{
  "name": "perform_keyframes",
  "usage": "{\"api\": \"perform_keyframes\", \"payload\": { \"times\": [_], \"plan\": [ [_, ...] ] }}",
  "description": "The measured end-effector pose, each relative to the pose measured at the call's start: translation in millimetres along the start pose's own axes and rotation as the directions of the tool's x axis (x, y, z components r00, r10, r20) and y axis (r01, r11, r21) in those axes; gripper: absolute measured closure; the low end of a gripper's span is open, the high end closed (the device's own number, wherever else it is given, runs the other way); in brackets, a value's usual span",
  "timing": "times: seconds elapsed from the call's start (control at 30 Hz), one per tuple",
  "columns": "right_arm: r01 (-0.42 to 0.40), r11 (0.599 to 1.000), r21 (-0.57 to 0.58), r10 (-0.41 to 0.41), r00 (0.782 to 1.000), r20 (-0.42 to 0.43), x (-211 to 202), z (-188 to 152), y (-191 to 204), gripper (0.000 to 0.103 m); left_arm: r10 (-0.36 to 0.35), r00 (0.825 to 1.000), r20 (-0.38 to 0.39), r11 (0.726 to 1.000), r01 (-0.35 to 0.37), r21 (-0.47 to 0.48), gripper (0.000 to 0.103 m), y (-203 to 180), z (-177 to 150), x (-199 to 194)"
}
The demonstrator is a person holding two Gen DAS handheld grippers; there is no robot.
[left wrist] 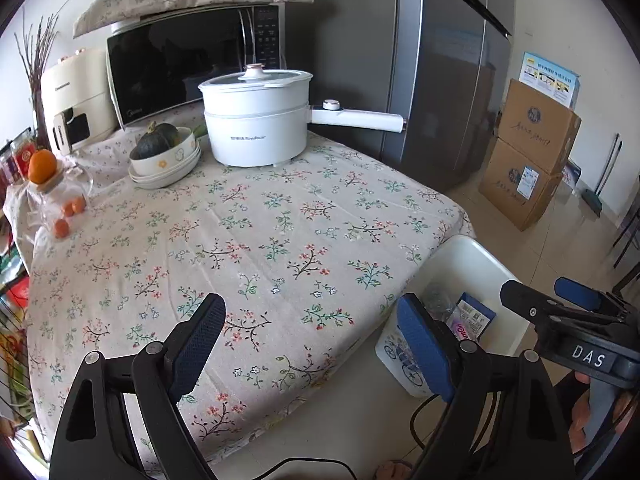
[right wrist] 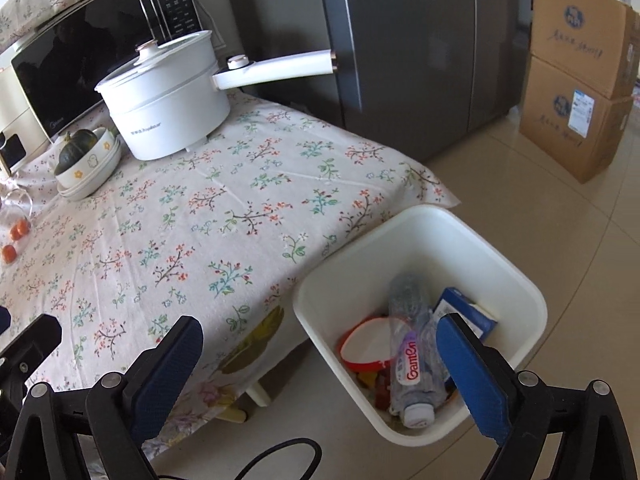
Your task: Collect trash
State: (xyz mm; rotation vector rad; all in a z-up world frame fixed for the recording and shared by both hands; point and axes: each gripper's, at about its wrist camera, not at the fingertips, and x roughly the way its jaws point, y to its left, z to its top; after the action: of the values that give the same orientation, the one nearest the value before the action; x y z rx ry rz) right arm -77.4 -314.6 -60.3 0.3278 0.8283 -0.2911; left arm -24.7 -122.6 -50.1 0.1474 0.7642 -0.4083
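Both grippers wide open and empty, trash down in the bin.

Lower frame, right wrist view: right gripper point(right wrist: 318, 364) spread wide, nothing between the blue pads. Just beyond, lower right, white bin point(right wrist: 516, 276) on the floor beside the table, holding a clear plastic bottle point(right wrist: 412, 344), a blue carton point(right wrist: 466, 306) and red-rimmed scraps. Left wrist view: left gripper point(left wrist: 316, 344) likewise agape over the floral tablecloth point(left wrist: 256, 240). Farther back, upper left, white pot point(right wrist: 168, 100) and microwave point(right wrist: 80, 60).
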Motion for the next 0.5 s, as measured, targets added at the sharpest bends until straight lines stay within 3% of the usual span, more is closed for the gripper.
{"api": "perform_keyframes", "payload": {
  "times": [0.1, 0.5],
  "plan": [
    [0.024, 1.0, -0.005, -0.024, 1.0, -0.018, 2, -11, -4, 0.004, -0.044, 0.999, -0.031, 0.999, 0.044, 0.012, 0.013, -7, -4, 4],
    [0.091, 0.996, -0.018, -0.092, 0.995, -0.04, 15, -18, -14, 0.004, -0.095, 0.991, -0.09, 0.993, 0.101, 0.066, 0.013, -24, -10, 12]
  ]
}}
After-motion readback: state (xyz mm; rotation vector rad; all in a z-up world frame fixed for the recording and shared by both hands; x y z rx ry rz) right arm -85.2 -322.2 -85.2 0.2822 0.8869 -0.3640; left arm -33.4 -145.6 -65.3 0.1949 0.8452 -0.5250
